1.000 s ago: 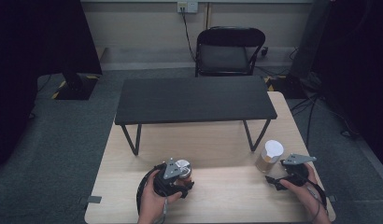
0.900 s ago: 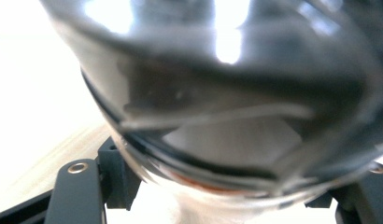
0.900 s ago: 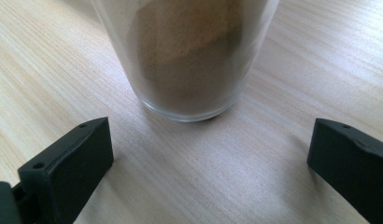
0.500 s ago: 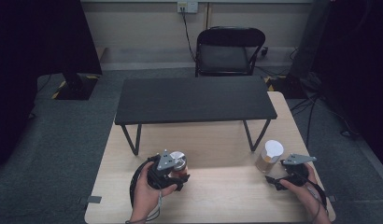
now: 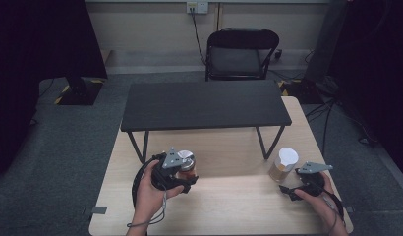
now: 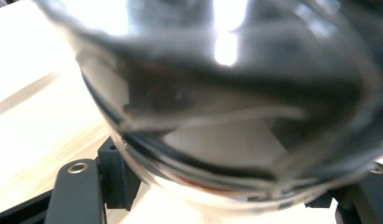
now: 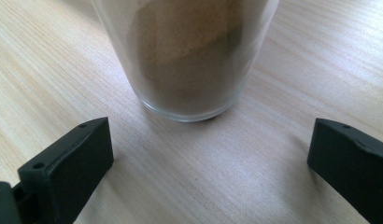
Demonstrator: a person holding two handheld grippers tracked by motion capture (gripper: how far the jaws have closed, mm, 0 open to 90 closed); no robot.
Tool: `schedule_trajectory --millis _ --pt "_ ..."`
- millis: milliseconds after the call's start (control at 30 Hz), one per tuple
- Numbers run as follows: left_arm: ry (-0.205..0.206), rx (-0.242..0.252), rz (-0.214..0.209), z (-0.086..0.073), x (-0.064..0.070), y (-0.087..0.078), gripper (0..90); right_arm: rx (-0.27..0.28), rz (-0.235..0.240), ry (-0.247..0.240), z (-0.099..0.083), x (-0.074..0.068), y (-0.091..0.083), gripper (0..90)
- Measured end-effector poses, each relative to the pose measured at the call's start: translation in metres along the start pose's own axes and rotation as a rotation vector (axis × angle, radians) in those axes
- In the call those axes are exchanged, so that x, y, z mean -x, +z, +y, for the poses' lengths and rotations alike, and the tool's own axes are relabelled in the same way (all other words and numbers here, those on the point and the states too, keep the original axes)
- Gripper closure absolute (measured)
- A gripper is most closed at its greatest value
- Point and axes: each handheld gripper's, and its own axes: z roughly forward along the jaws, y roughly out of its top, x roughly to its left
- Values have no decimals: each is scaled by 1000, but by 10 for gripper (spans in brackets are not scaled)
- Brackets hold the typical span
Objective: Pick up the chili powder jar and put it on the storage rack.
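In the high view my left gripper [image 5: 182, 176] is shut on a glass jar with a silver lid [image 5: 186, 159] and dark reddish contents, near the front left of the wooden table [image 5: 229, 206]. Close up, that jar [image 6: 227, 93] sits blurred between the two black jaws of the left gripper [image 6: 222, 186]. At the front right stands a glass jar of brown powder with a white lid [image 5: 284, 165], upright on the table. My right gripper [image 5: 289, 189] is just in front of it, open. The powder jar [image 7: 185, 56] stands beyond the right gripper [image 7: 208, 154], apart from both fingers [image 7: 68, 168].
A low black bench-like shelf [image 5: 204, 104] on thin legs stands across the middle and back of the table. Behind the table is a black folding chair [image 5: 237, 54]. Cables [image 5: 332, 105] run on the floor at the right.
My left gripper has shifted a little away from the front edge with the silver-lidded jar in it. The right gripper and the powder jar have stayed put.
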Motion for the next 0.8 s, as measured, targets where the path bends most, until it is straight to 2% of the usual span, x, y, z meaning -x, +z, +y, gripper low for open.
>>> schedule_trajectory --millis 400,800 --pt "36 -9 -22 30 -2 -7 304 0 0 0 0 0 0 0" --pt "55 -9 -38 58 -7 -14 305 0 0 0 0 0 0 0"
